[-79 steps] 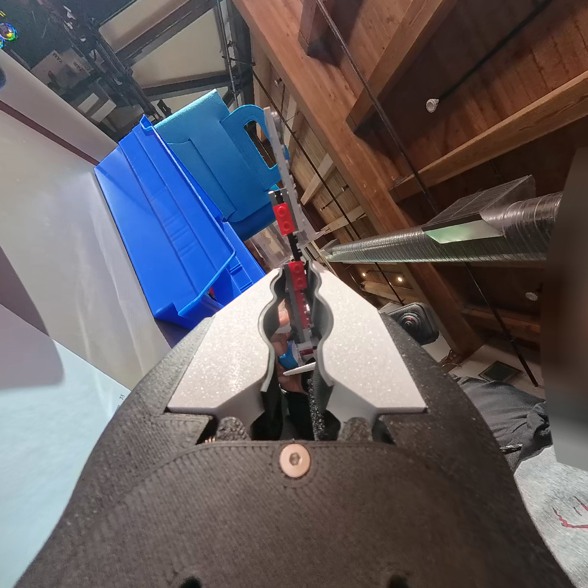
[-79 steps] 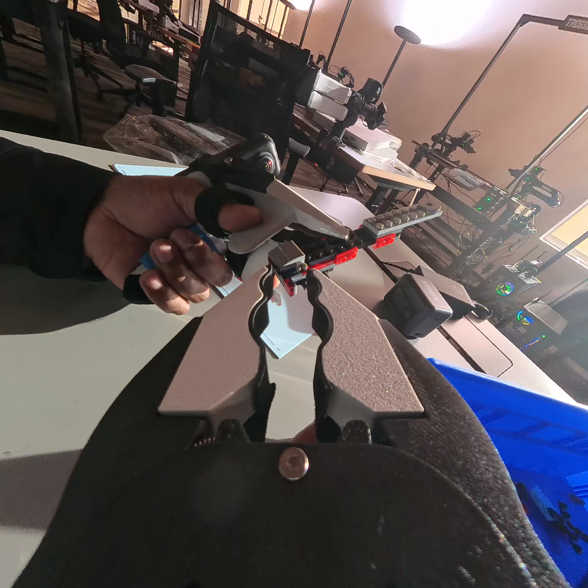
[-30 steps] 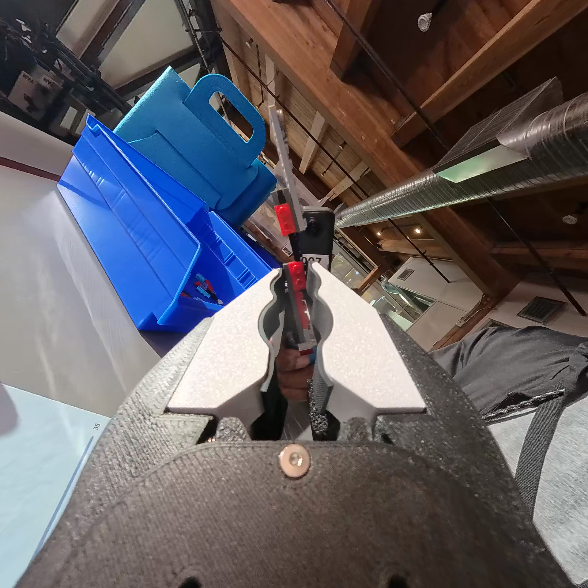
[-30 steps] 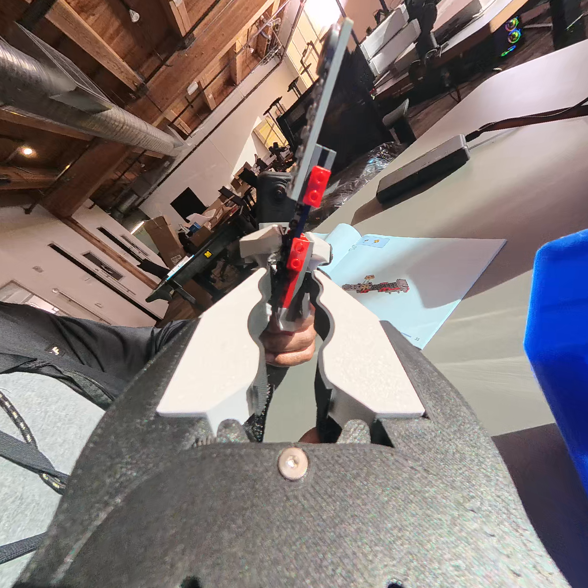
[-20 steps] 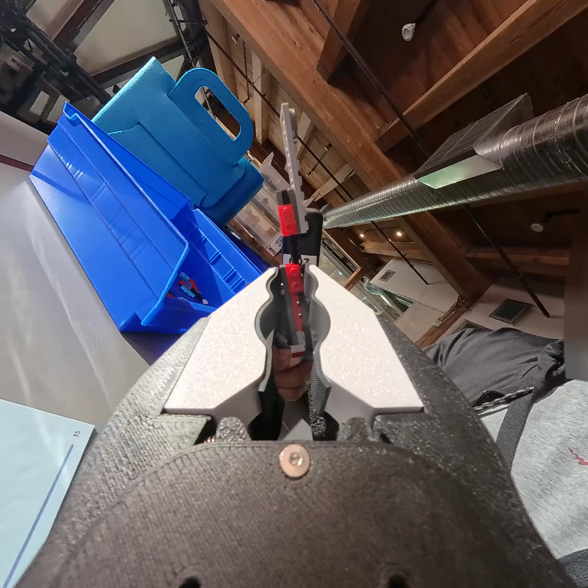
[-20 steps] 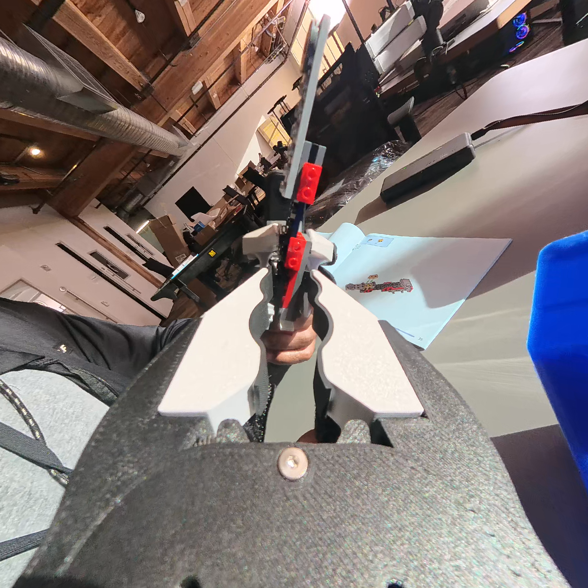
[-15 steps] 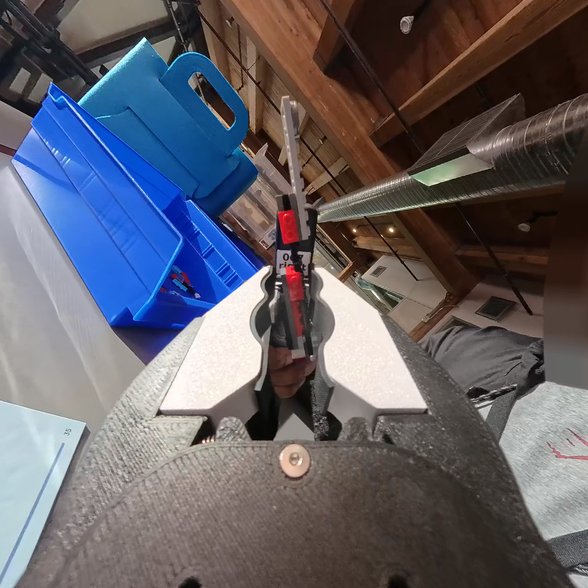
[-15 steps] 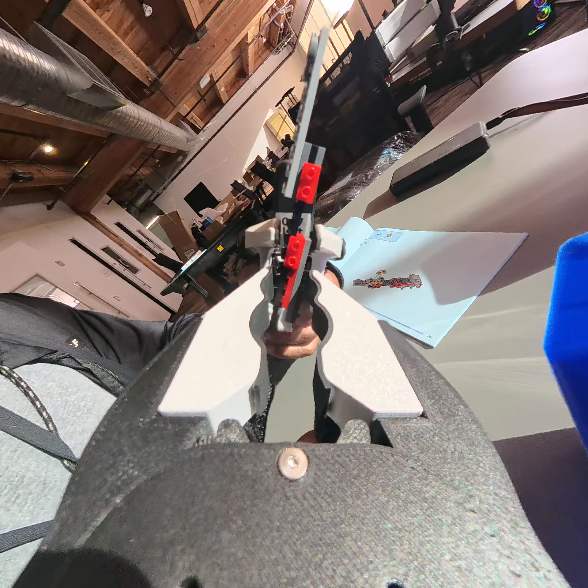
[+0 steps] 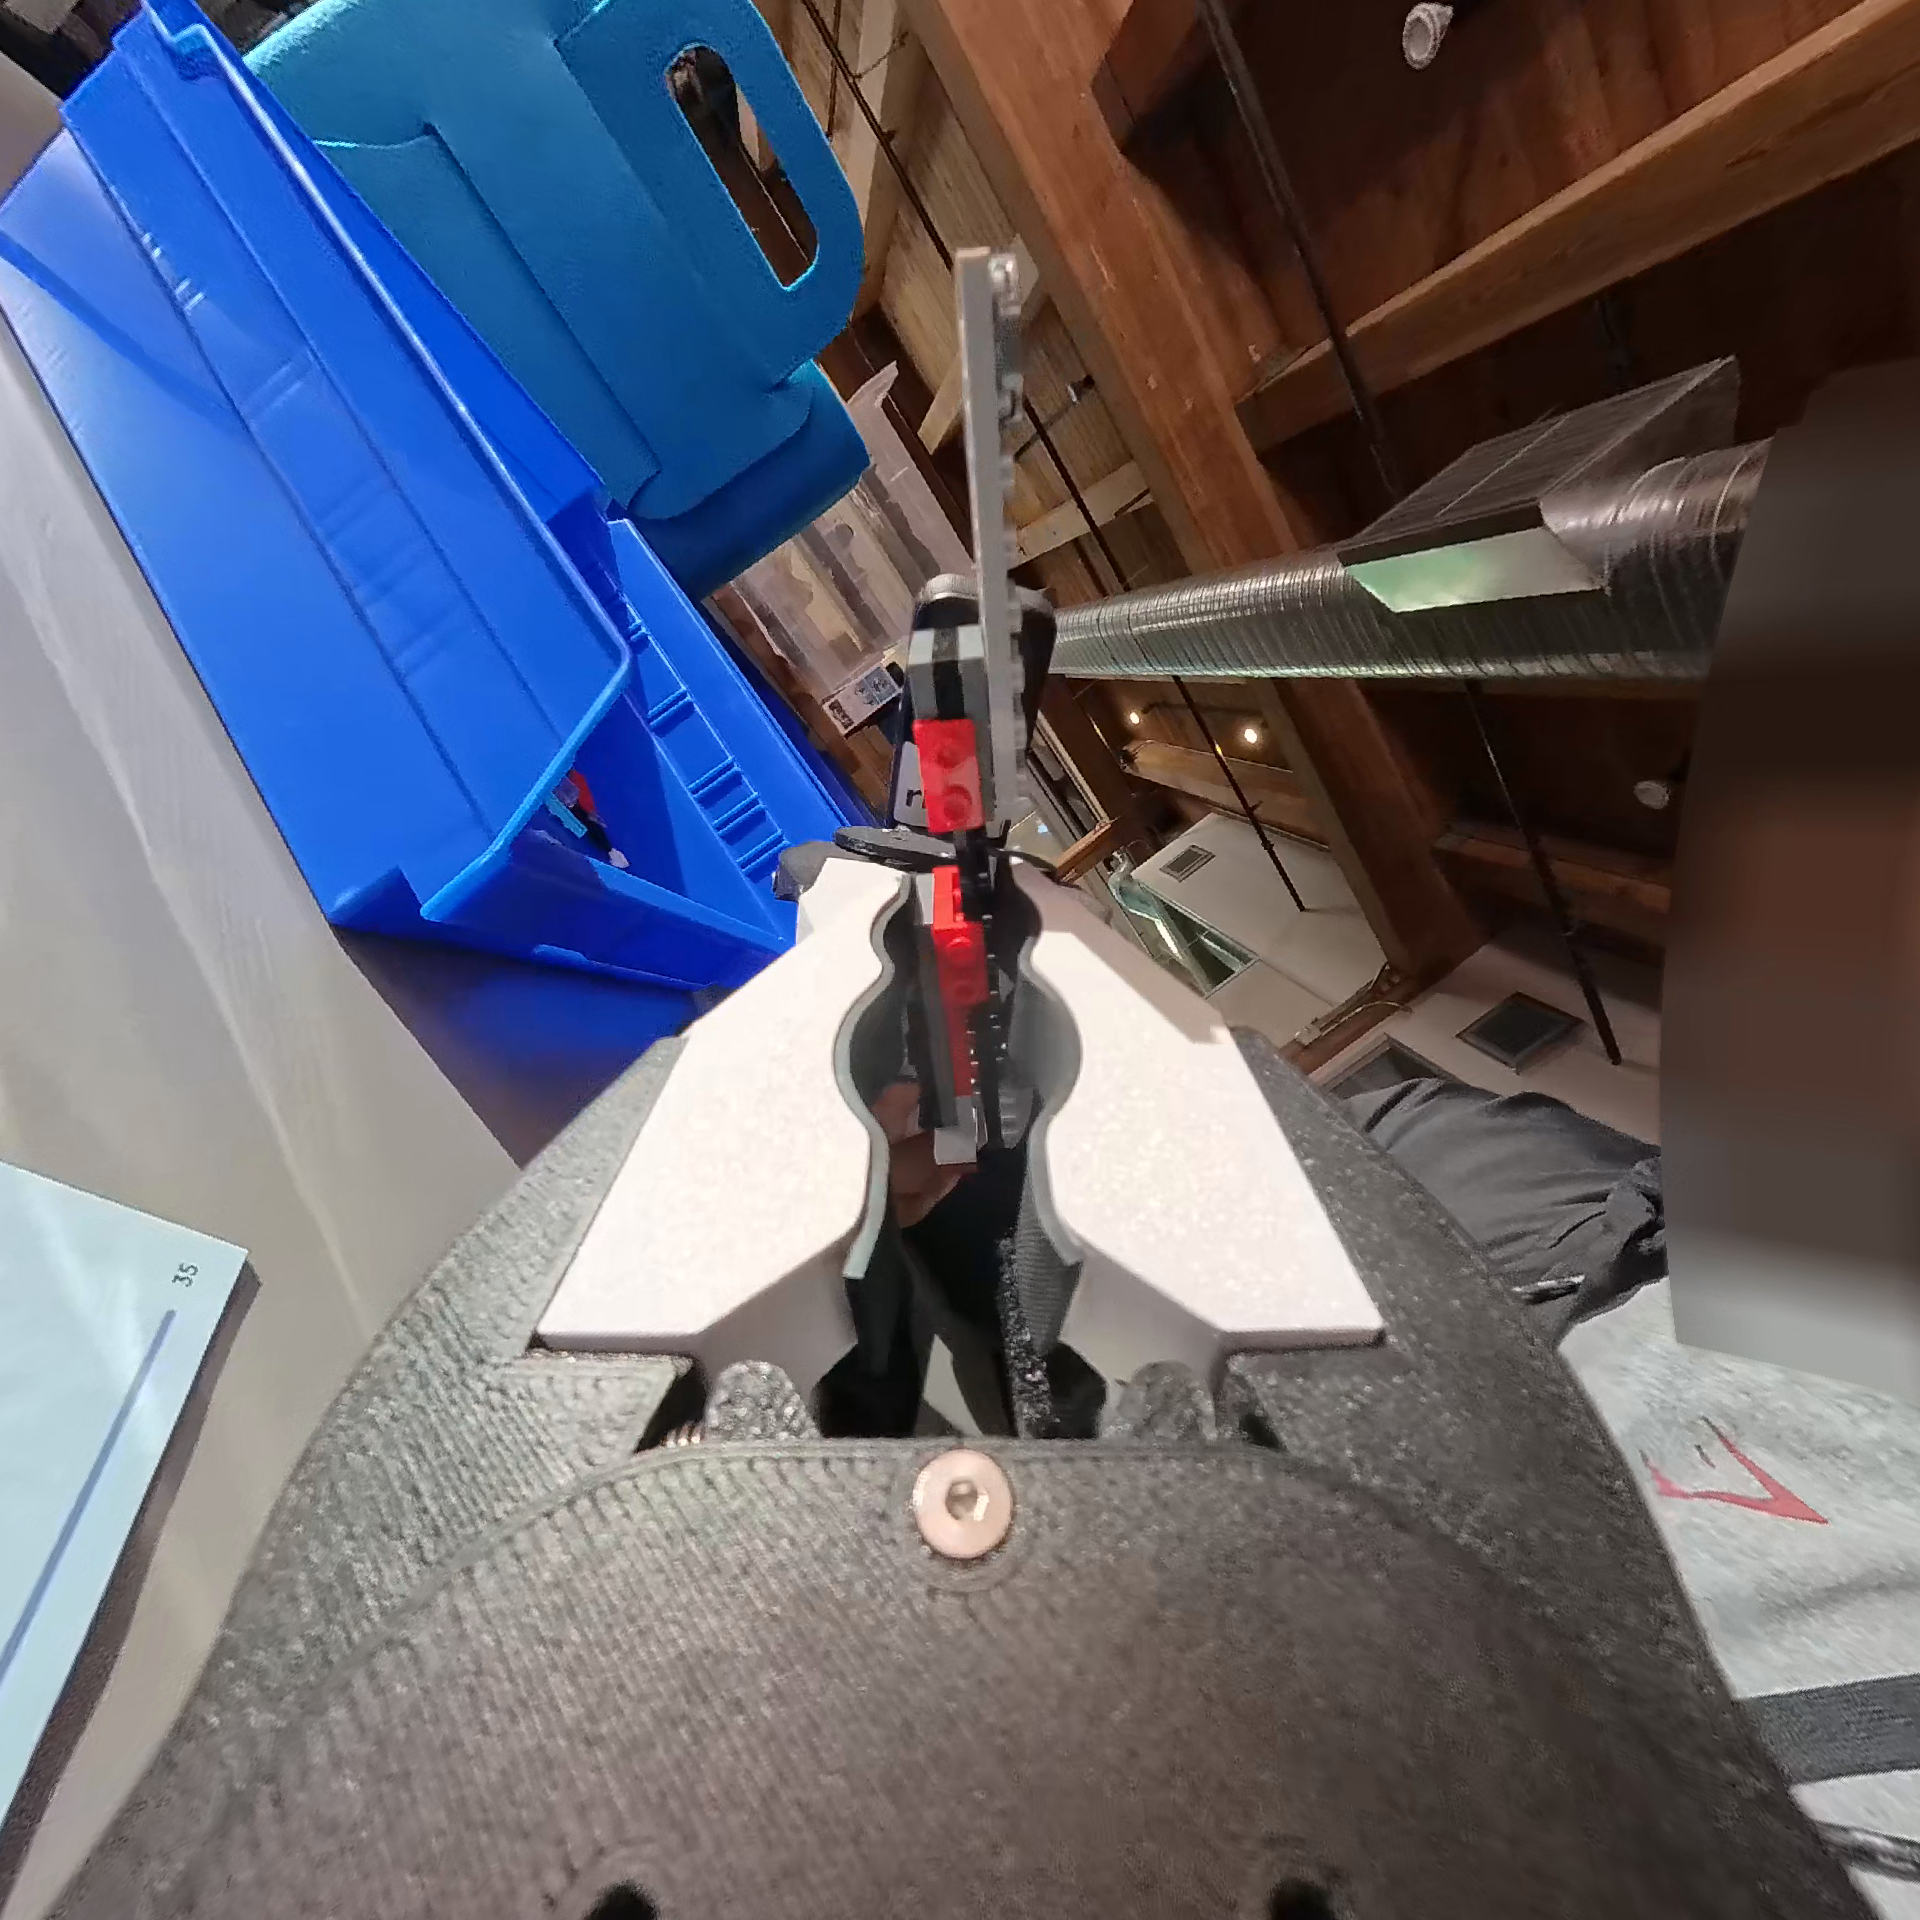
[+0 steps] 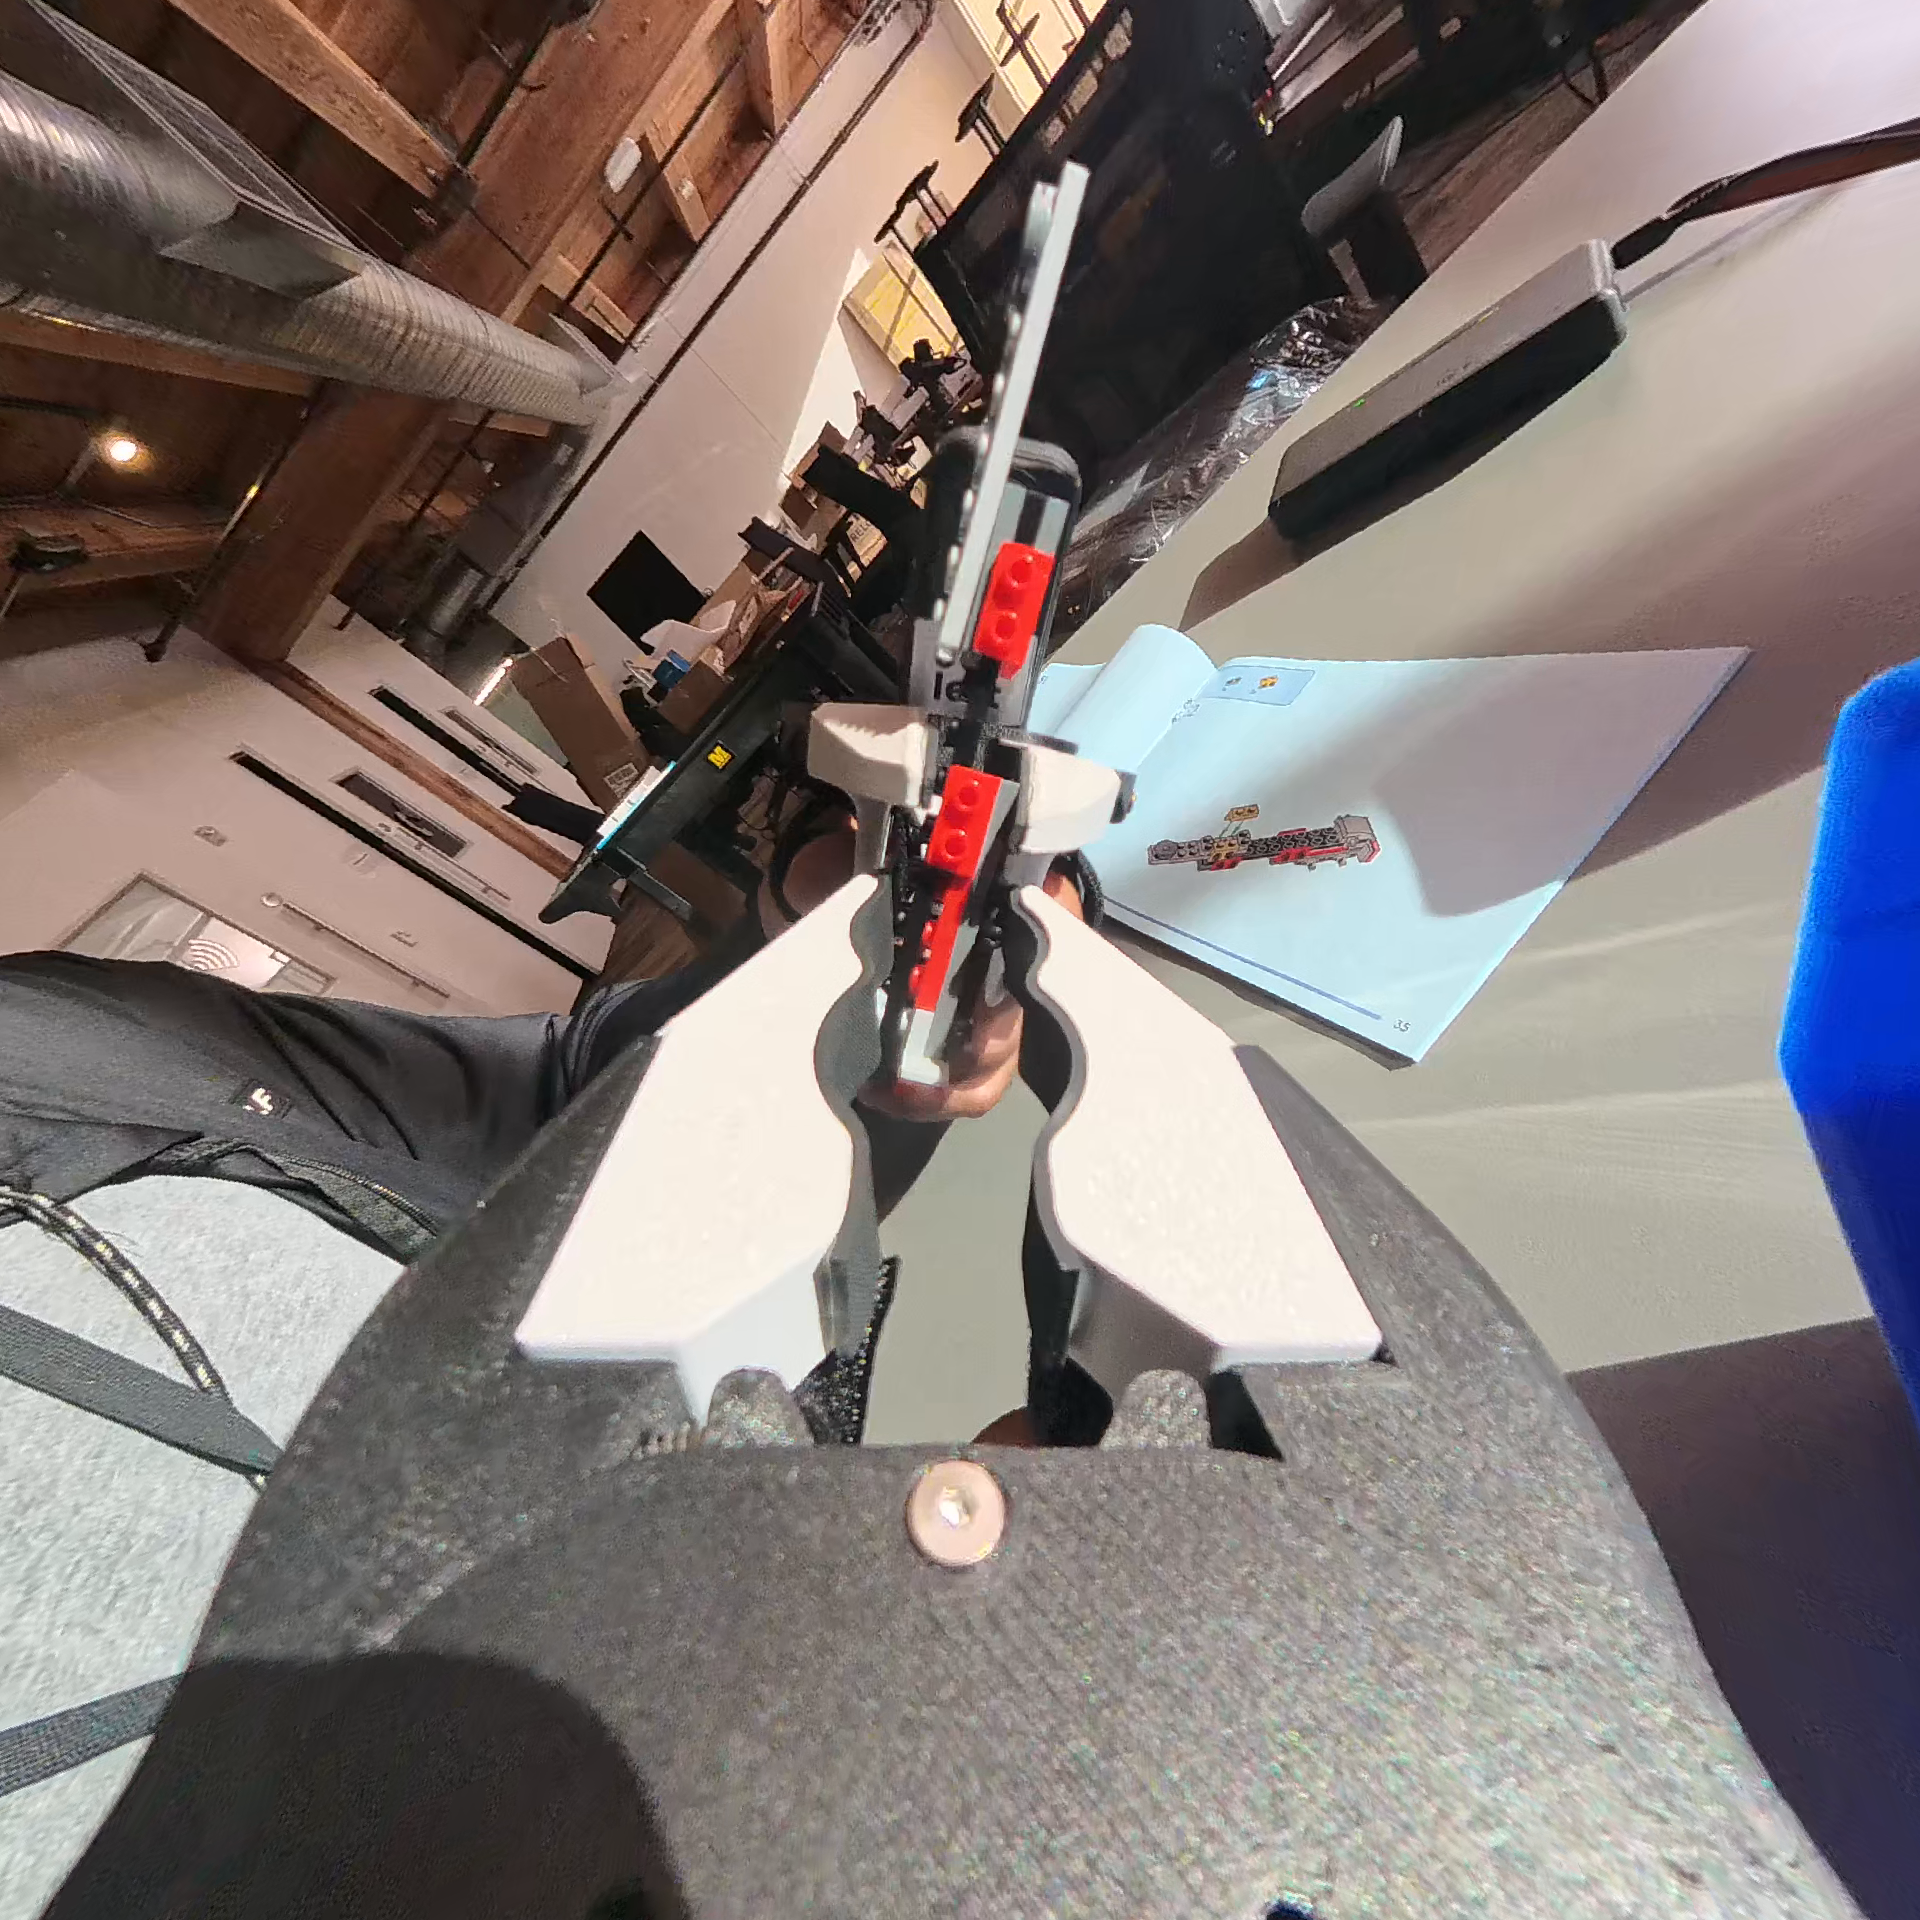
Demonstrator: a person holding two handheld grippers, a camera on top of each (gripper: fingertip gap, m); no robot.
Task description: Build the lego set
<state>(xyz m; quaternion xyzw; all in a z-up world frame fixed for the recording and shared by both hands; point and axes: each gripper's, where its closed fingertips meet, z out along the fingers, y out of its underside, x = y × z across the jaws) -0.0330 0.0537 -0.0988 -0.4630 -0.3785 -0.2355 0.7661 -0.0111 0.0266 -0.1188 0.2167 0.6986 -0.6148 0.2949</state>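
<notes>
Both claws clamped on the same lego build [image 9: 961, 935], held up off the tabletop [image 10: 1558, 1122] and standing near upright: left claw [image 9: 961, 904] and right claw [image 10: 940, 914] gripping it from opposite sides, long grey plate sticking up. Instruction booklet [image 10: 1434, 748] lying open below, blue bin [image 9: 343, 582] off to the side

The blue bin [image 9: 343, 582] blocks the counter [image 9: 125, 831] at ten o'clock of the left gripper [image 9: 961, 904], the open booklet [image 10: 1382, 821] lies at two o'clock of the right gripper [image 10: 945, 914], with bare counter between them
</notes>
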